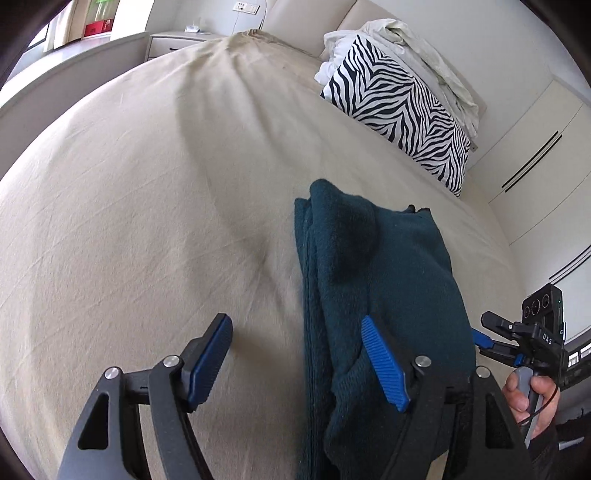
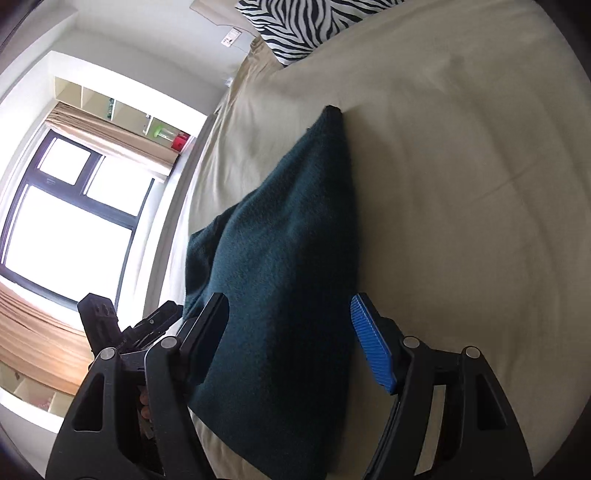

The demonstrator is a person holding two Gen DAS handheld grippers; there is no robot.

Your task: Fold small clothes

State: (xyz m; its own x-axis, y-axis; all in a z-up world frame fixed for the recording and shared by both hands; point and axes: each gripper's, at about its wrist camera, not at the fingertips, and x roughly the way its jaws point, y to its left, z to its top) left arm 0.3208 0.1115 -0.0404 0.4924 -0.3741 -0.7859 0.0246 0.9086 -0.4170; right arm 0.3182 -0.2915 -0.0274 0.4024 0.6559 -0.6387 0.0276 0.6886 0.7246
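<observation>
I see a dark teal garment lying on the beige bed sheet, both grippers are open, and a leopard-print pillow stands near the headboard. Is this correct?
Not quite: the pillow has a black-and-white zebra print, not leopard, as the left wrist view shows. The rest holds: the dark teal garment lies on the beige bed sheet, and the left gripper and right gripper are both open.

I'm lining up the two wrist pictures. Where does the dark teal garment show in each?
Left wrist: teal garment lies lower right of centre, on the beige bedsheet.
Right wrist: teal garment runs up the centre.
Shared landmark: zebra-print pillow, upper right there; top centre here.
</observation>
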